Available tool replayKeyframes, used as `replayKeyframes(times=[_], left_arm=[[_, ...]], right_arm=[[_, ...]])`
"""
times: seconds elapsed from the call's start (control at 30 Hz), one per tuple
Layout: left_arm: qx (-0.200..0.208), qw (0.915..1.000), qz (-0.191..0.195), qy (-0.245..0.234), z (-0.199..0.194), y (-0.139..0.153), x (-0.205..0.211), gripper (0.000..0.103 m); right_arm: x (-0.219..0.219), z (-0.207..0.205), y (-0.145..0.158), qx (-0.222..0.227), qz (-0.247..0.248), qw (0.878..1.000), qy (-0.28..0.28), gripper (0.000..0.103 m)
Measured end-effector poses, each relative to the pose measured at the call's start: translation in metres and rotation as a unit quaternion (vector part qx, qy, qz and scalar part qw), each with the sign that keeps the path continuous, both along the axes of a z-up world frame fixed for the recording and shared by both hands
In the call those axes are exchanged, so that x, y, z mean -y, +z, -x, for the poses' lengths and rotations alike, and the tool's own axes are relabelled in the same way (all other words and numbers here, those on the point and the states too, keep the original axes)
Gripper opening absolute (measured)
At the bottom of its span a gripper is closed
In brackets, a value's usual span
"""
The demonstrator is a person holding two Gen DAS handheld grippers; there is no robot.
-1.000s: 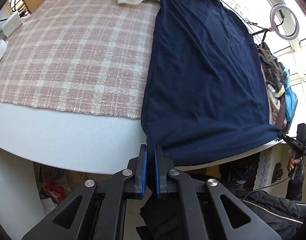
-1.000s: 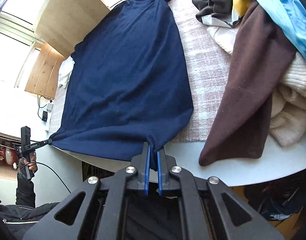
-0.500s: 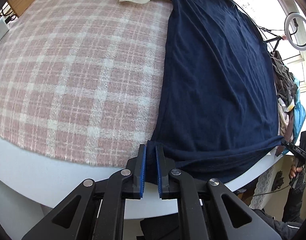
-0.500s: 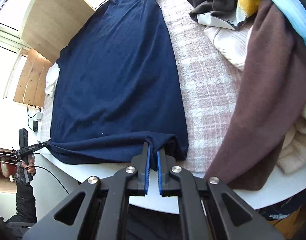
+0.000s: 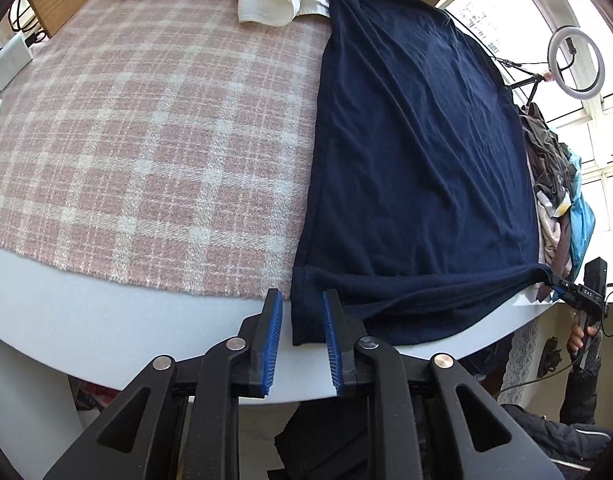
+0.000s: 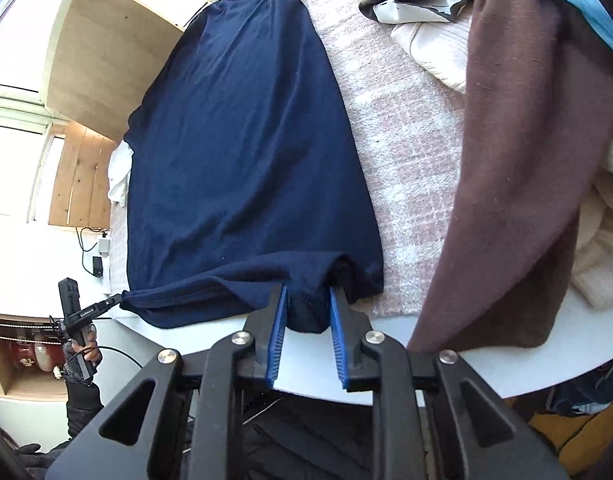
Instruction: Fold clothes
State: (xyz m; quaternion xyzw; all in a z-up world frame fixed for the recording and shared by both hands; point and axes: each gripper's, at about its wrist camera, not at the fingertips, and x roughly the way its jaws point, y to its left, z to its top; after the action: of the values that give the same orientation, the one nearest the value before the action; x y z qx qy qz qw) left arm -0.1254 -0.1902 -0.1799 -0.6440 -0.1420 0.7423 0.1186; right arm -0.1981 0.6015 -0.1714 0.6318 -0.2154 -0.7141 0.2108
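The navy shirt [image 5: 418, 160] has been laid flat; both hems are being released. The left hand-held gripper [image 5: 302, 340] and right hand-held gripper [image 6: 306, 328] have just been spreading, cloth seemingly loose between them. Next, a side at three o'clock must be regrasped.

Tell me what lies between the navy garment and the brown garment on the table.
In the right wrist view, only a bare strip of the pink plaid blanket lies between the navy garment and the brown garment; nothing else sits on that stretch.
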Motion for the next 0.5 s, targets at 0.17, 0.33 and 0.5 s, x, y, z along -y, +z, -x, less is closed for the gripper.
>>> replayKeyframes(times=[0.17,0.33,0.5], left_arm=[[0.005,0.9999,-0.007,0.013,-0.010,-0.002,0.020,0.022],[0.008,0.9998,-0.005,0.020,-0.014,0.002,0.020,0.022],[0.022,0.9992,-0.026,0.020,-0.007,0.000,0.032,0.029]], right_arm=[[0.002,-0.002,-0.011,0.003,0.003,1.000,-0.002,0.032],[0.009,0.002,-0.013,0.005,0.006,1.000,0.007,0.032],[0.017,0.008,-0.006,-0.003,-0.004,1.000,0.024,0.032]])
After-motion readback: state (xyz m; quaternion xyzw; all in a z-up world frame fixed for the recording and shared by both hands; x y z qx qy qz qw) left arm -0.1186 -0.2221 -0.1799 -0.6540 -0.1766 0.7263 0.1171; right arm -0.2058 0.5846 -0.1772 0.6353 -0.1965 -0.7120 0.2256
